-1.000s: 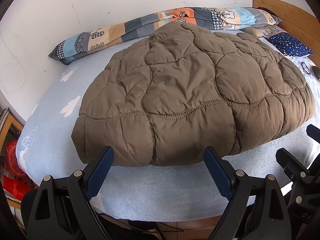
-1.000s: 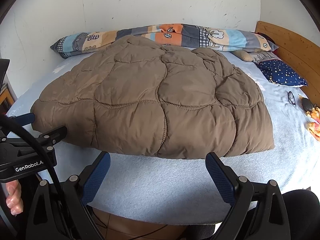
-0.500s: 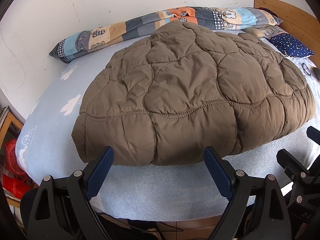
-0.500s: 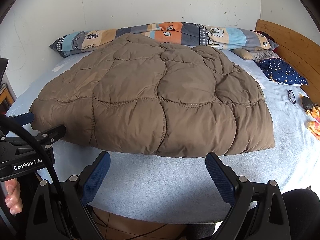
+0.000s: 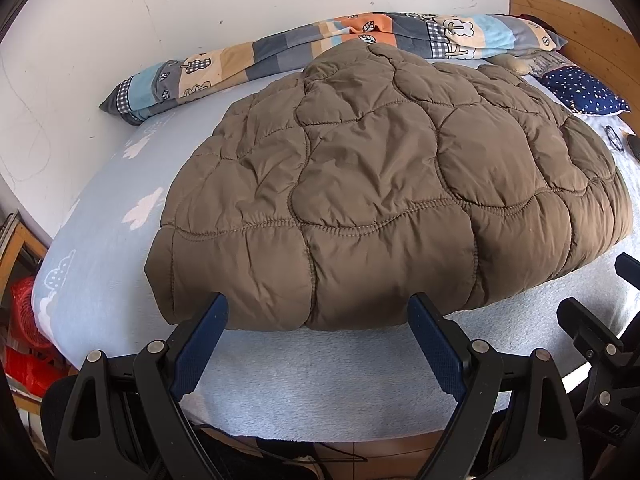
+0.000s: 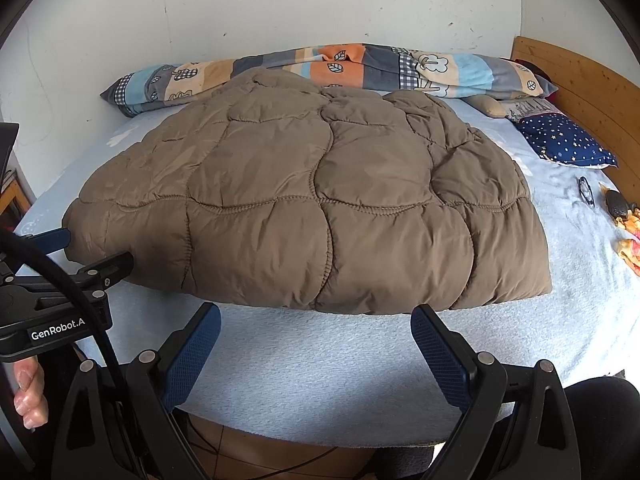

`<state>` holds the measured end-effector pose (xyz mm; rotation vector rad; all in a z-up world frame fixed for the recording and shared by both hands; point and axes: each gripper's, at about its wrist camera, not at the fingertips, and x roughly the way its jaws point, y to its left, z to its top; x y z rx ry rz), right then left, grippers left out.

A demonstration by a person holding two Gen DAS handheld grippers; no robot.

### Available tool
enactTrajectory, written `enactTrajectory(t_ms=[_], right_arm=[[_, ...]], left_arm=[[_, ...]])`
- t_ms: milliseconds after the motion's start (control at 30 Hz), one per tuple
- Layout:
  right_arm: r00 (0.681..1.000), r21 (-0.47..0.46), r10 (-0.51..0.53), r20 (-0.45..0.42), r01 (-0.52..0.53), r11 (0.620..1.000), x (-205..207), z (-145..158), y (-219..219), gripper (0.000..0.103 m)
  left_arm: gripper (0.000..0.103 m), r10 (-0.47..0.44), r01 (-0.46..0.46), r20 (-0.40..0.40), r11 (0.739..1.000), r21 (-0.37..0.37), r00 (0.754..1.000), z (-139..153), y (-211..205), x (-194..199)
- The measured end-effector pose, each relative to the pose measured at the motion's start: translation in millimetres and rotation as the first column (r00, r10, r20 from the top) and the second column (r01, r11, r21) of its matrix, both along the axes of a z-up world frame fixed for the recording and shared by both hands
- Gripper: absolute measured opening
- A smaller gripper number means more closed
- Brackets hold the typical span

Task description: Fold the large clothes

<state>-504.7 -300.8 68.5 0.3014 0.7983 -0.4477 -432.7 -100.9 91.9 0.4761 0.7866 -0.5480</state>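
A large brown quilted jacket (image 5: 380,184) (image 6: 312,200) lies spread flat on the pale blue bed (image 5: 320,372) (image 6: 320,360), its near hem facing both cameras. My left gripper (image 5: 318,308) hovers just in front of that hem, open, nothing between its blue pads. My right gripper (image 6: 316,318) stands open too, a little short of the hem over bare sheet. The left gripper's body (image 6: 60,280) shows at the left edge of the right wrist view, with a hand (image 6: 30,396) below it. Part of the right gripper (image 5: 592,332) shows at the right edge of the left wrist view.
A patchwork blanket roll (image 6: 320,66) lies along the white wall behind the jacket. A starry navy pillow (image 6: 564,140) rests by the wooden headboard (image 6: 580,84). Glasses (image 6: 586,190) and small items (image 6: 628,228) lie on the right. Red things (image 5: 24,332) sit beside the bed's left.
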Motion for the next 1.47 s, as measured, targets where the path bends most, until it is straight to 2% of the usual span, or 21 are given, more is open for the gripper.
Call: enactTrajectory(t_ms=[1200, 1400, 1467], right_arm=[[1.0, 0.001, -0.016, 0.01, 0.016, 1.0, -3.5, 2.9, -0.6, 0.098], [1.0, 0.0, -0.017, 0.012, 0.017, 1.0, -3.8, 3.7, -0.1, 0.098], [1.0, 0.0, -0.021, 0.015, 0.021, 1.0, -4.2, 4.8, 0.4, 0.098]], left_arm=[[0.09, 0.012, -0.012, 0.006, 1.0, 0.013, 1.0, 2.0, 2.0, 0.9], [0.09, 0.027, -0.029, 0.076, 0.999, 0.032, 0.997, 7.8, 1.9, -5.2], [0.09, 0.011, -0.014, 0.077, 0.999, 0.03, 0.997, 9.0, 1.0, -7.8]])
